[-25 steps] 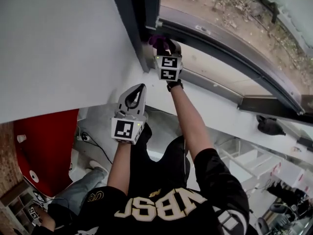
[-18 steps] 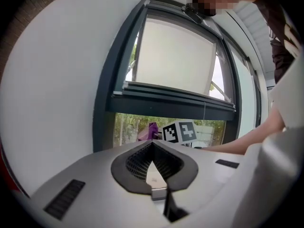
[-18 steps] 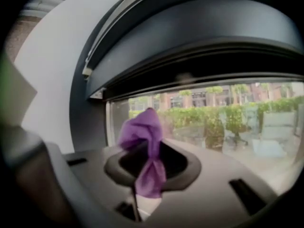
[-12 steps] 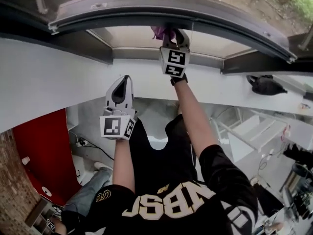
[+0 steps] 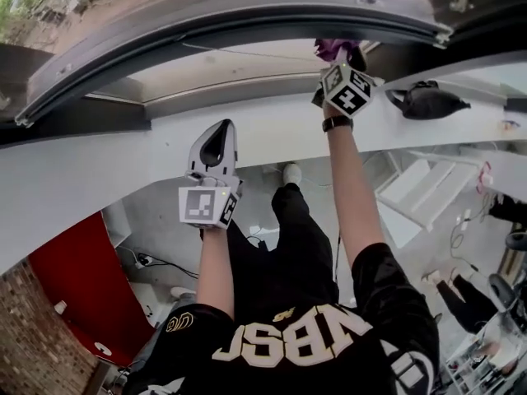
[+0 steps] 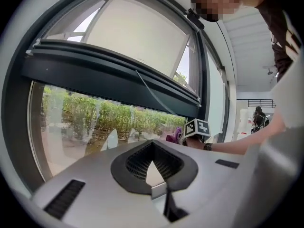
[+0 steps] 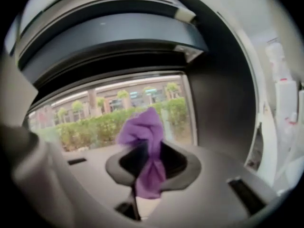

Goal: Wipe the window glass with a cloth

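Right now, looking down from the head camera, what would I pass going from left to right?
Red panel → left gripper → purple cloth pinched in the right gripper → dark bag-like object.

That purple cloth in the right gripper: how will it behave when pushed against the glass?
Probably floppy: the purple cloth bunches and folds above the right gripper, so it should flatten against the window glass. Likely light, since a small pinch holds it up.
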Action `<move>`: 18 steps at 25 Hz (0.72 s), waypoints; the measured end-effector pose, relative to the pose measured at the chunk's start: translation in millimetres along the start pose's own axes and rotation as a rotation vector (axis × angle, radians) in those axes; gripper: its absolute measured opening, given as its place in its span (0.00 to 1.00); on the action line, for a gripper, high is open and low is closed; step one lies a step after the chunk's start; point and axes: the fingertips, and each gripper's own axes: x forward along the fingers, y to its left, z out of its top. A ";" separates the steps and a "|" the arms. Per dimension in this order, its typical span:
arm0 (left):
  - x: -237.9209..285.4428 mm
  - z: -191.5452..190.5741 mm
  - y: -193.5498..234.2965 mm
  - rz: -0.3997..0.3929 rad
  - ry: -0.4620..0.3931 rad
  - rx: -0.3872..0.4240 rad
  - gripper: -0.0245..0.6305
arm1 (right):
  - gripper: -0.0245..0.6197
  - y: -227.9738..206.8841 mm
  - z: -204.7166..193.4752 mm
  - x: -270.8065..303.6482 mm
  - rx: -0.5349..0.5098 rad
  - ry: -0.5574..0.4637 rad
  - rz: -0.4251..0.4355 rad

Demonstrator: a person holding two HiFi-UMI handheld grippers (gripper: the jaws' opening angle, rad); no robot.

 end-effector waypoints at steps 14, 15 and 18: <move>-74.7 3.7 103.5 0.149 -0.007 -0.056 0.07 | 0.17 181.4 -119.3 -66.4 -0.156 0.170 0.304; -84.0 5.2 118.8 0.159 -0.005 -0.059 0.07 | 0.17 222.2 -127.0 -76.0 -0.184 0.165 0.378; -122.6 6.8 164.3 0.213 0.002 -0.071 0.07 | 0.17 342.8 -146.2 -111.3 -0.235 0.152 0.582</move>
